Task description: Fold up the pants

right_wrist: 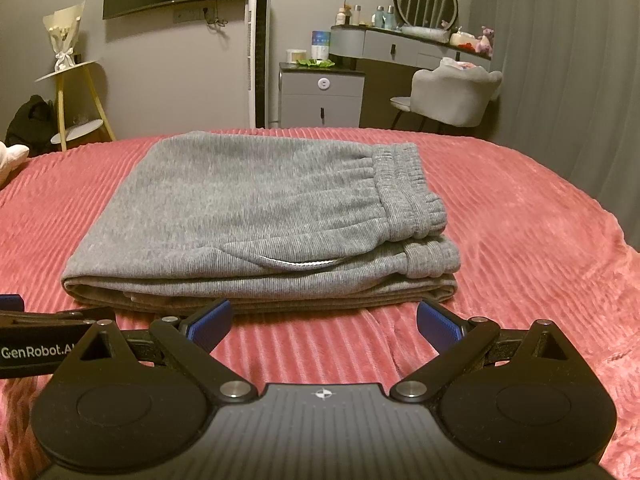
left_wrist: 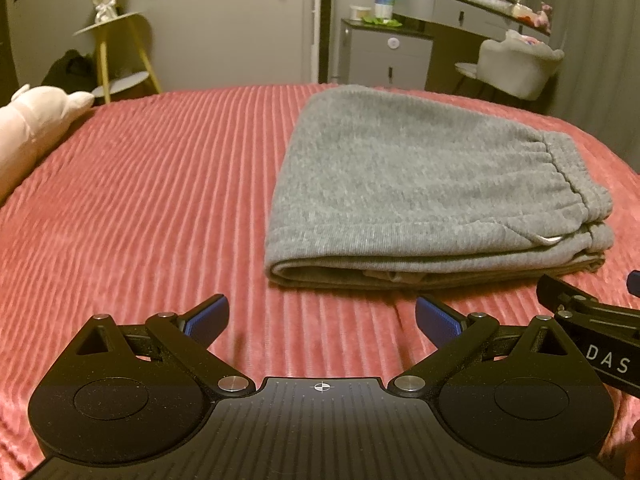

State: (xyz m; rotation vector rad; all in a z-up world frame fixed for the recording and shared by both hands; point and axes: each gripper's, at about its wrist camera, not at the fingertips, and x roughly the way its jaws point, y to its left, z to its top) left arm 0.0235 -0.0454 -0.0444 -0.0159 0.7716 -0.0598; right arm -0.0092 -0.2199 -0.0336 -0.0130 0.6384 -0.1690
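Bedroom setting: a bed with a ribbed pink bedspread (right_wrist: 520, 232) serves as the work surface, with a grey vanity desk (right_wrist: 404, 46), a padded chair (right_wrist: 456, 96) and a yellow side table (right_wrist: 76, 92) beyond its far edge.

Workpiece: the grey pants (right_wrist: 256, 216) lie flat on the bedspread as a compact stack of layers. The elastic waistband (right_wrist: 408, 188) sits on the right side of the stack; the folded edge faces the cameras.

Gripper state:
1. Left gripper (left_wrist: 320, 320): jaws spread wide, holding nothing, clear of the stack, which lies ahead and to its right.
2. Right gripper (right_wrist: 322, 322): jaws spread wide, holding nothing, centred on the near folded edge and just short of it.

Step in hand: judged from the stacked layers, folding appears complete or within 1 fold of completion. Both grippers stand off from the cloth.

Next move: if a further fold is required, each gripper must pinch all layers at 1 end and carry them across together. Otherwise, only smoothing or withdrawal remains.

Containers: bottles (right_wrist: 384, 16) stand on the vanity top; their contents cannot be determined.
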